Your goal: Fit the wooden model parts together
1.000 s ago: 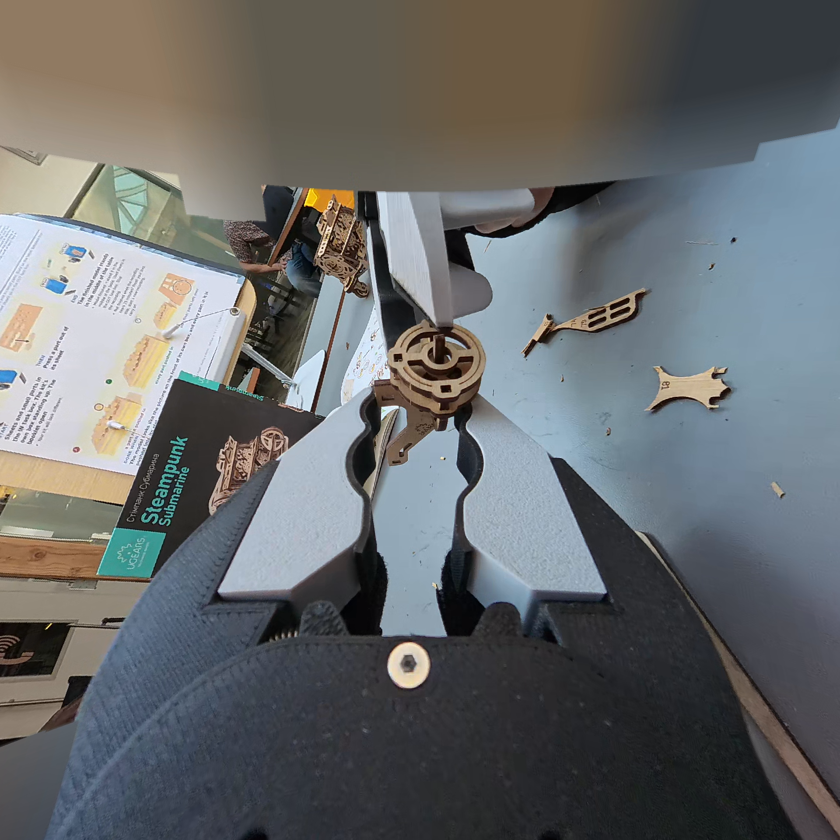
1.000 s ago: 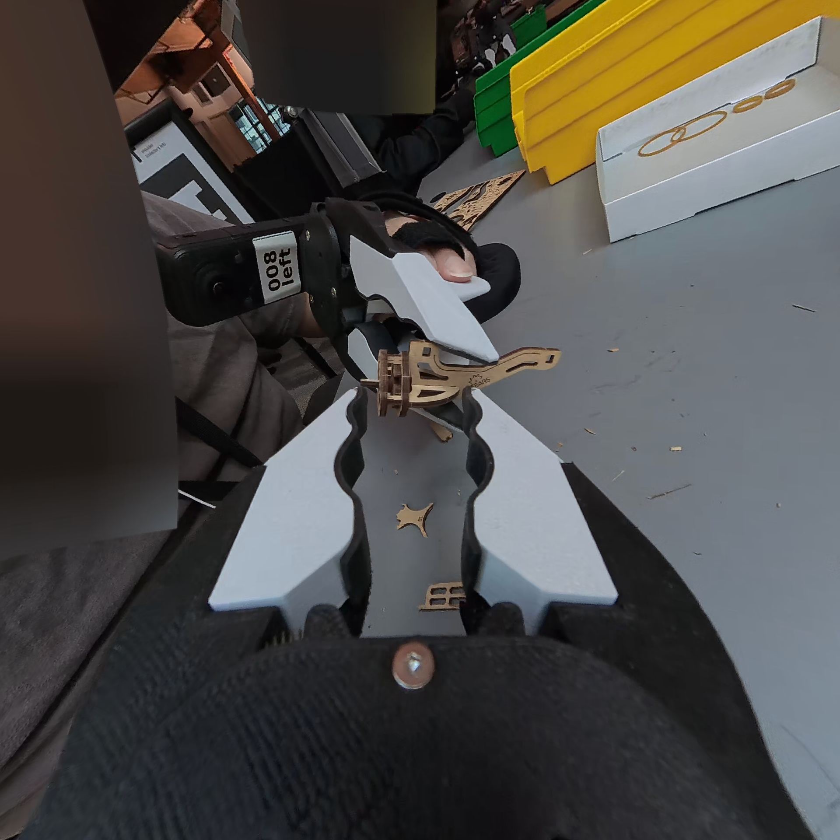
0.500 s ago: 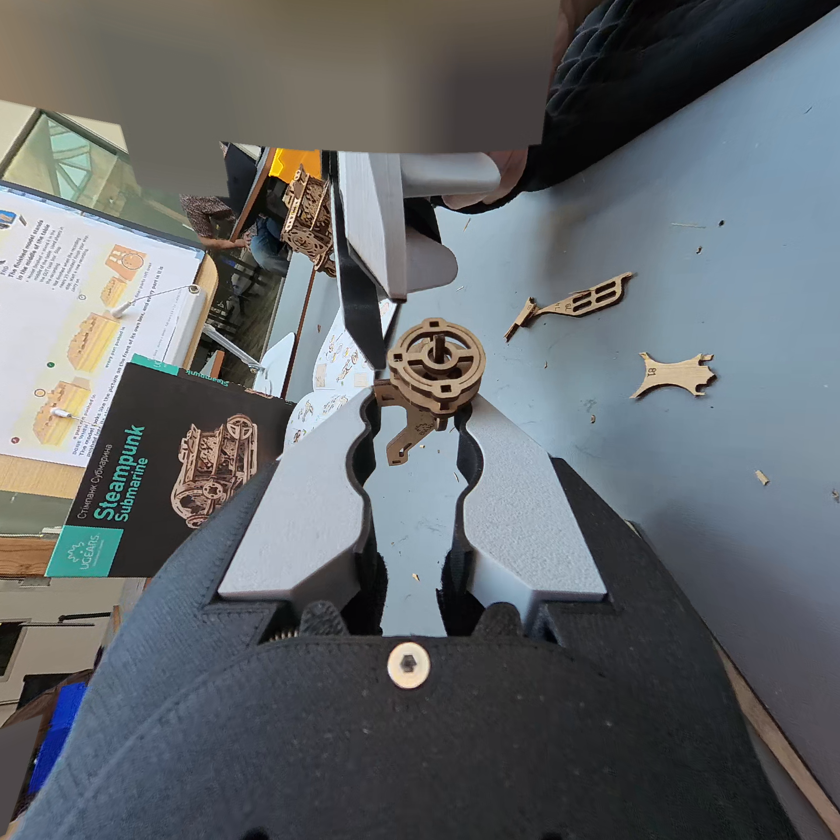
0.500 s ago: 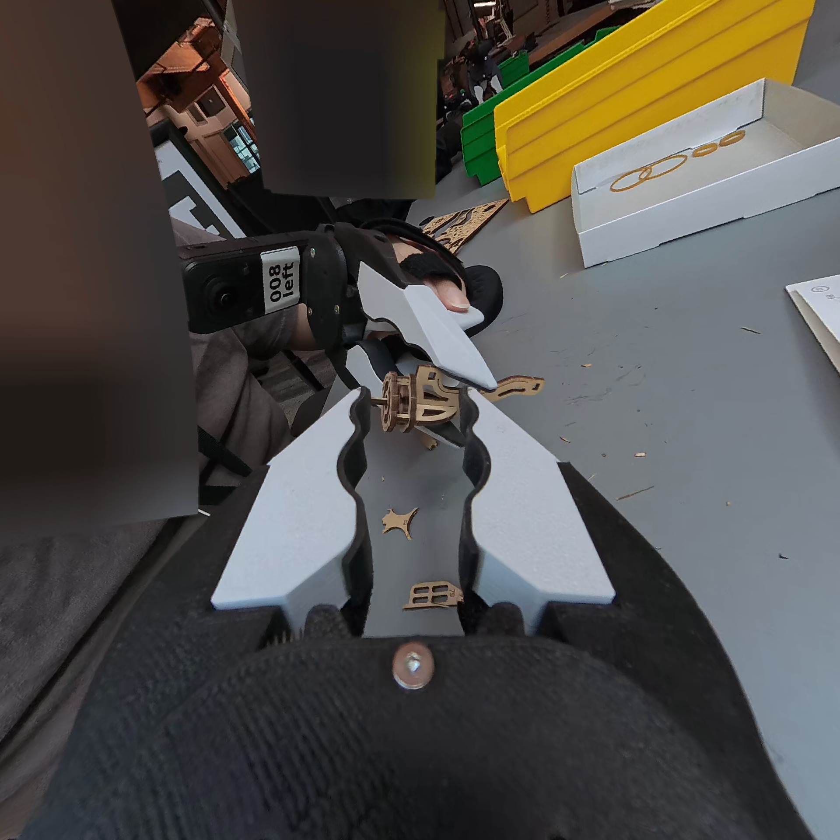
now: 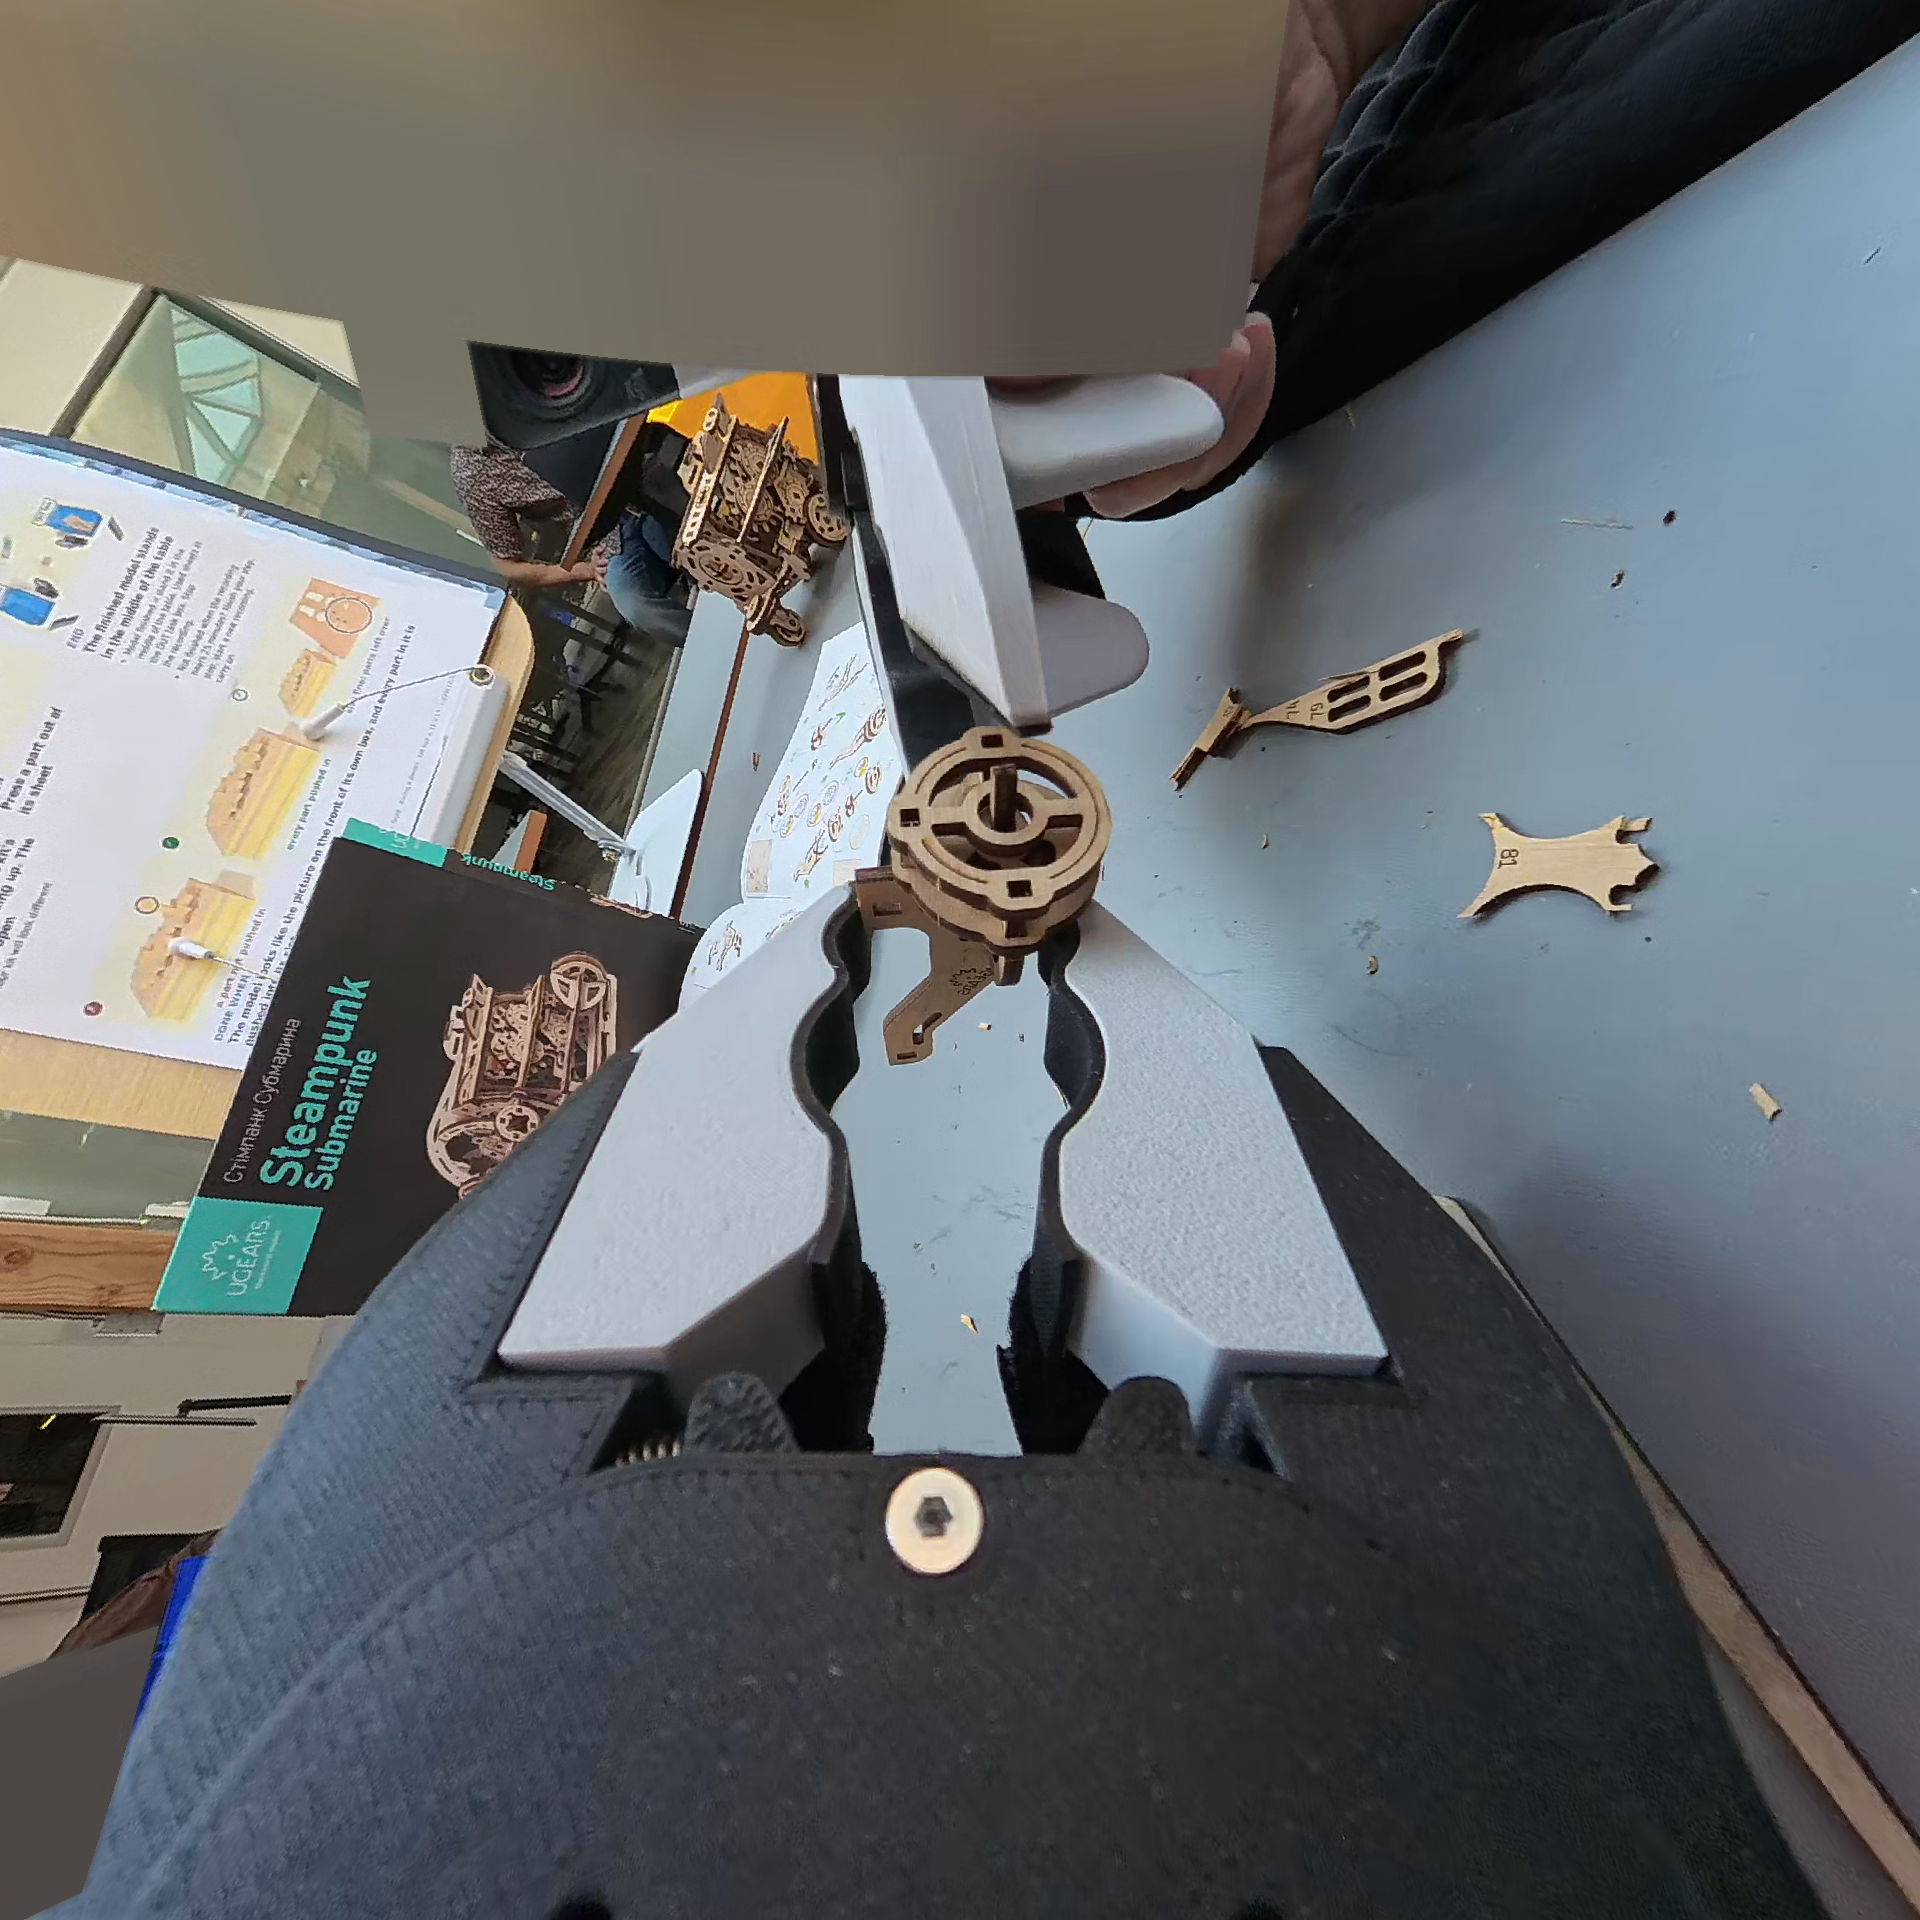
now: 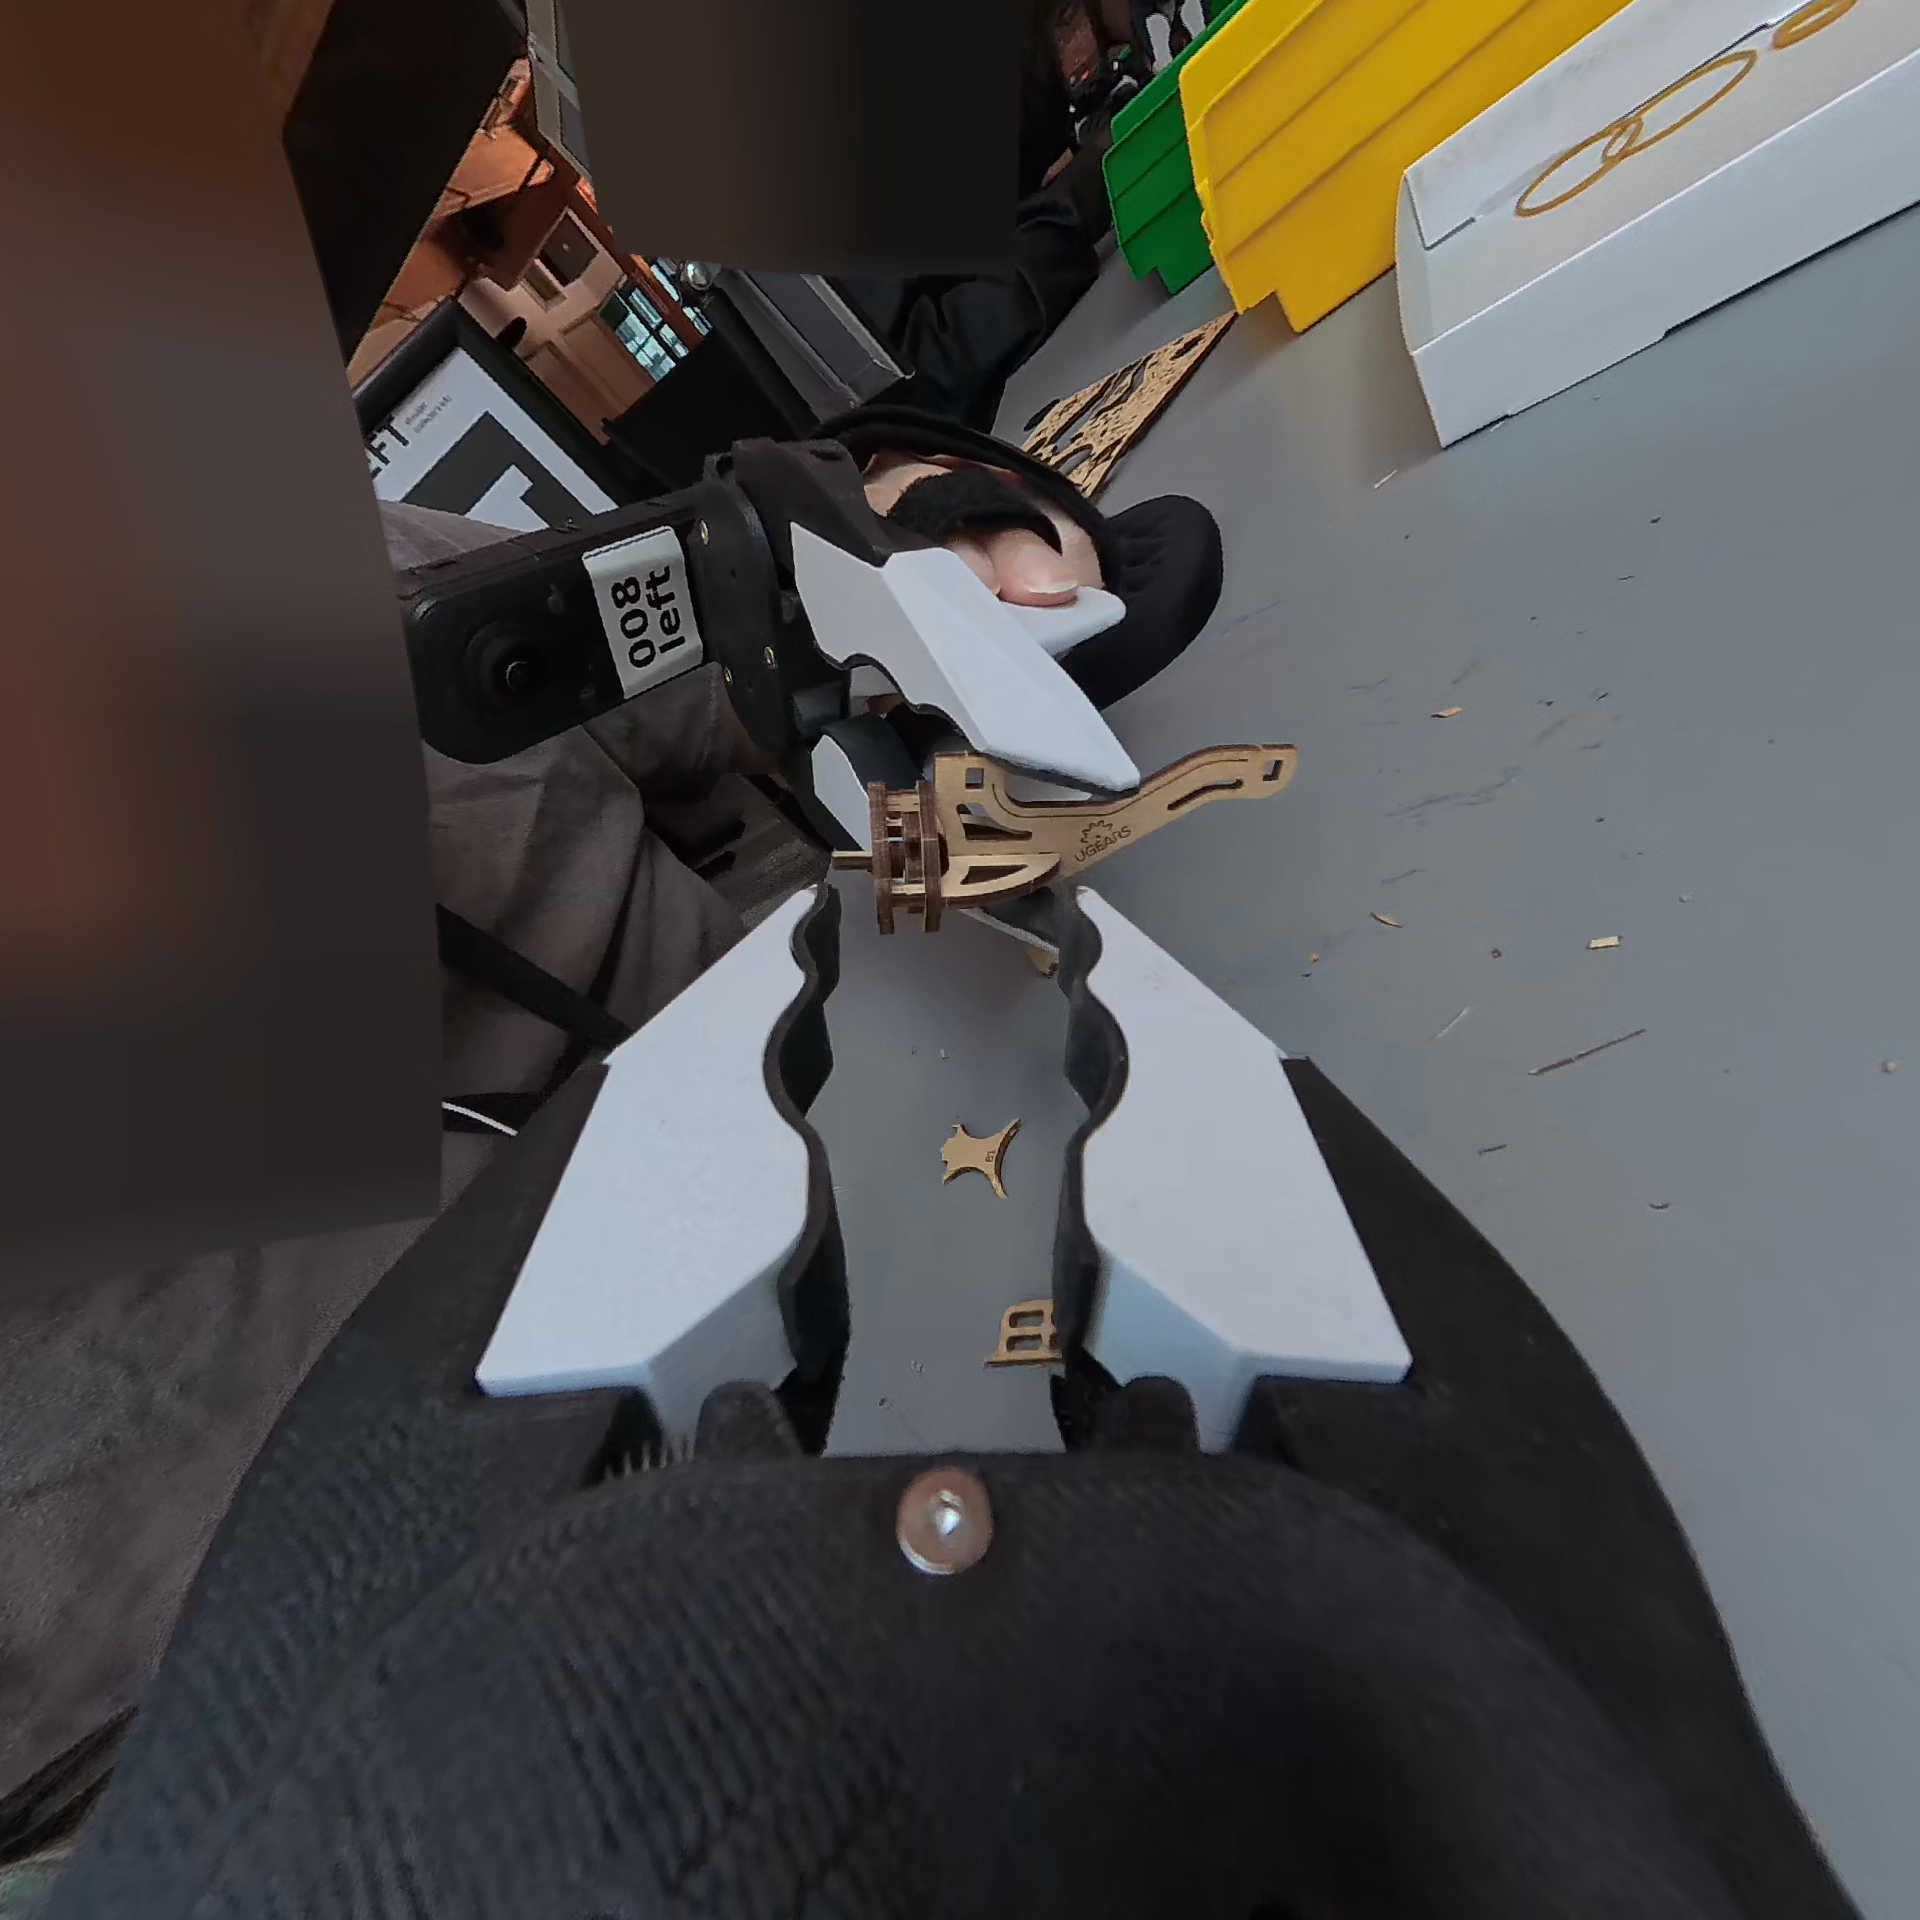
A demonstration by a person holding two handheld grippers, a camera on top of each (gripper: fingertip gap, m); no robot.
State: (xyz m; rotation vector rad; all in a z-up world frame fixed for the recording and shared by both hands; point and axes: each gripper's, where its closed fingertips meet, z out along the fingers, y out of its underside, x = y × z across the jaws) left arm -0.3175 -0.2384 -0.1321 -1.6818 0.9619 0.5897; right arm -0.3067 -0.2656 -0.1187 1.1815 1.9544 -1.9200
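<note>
My left gripper (image 5: 961, 925) is shut on a small wooden assembly (image 5: 995, 842): a stack of round slotted discs on an axle, joined to a flat curved arm. It holds it above the grey table (image 5: 1558, 1143). In the right wrist view the assembly (image 6: 1039, 831) sits sideways in the left gripper (image 6: 1081, 821). My right gripper (image 6: 951, 914) is open and empty, its tips just short of the discs. It comes in from above in the left wrist view (image 5: 1023, 717). A loose slotted part (image 5: 1340, 701) and a star-shaped part (image 5: 1558, 862) lie on the table.
A dark kit box (image 5: 416, 1060), an instruction sheet (image 5: 208, 748) and a finished wooden model (image 5: 748, 530) stand at the left. Yellow bins (image 6: 1351, 156), a green bin (image 6: 1153, 166), a white box (image 6: 1662, 260) and a cut-out part sheet (image 6: 1122, 405) sit at the back right.
My right gripper has drawn back a little from the discs; its tip no longer overlaps their centre. The left gripper keeps its hold and has turned the assembly slightly.
</note>
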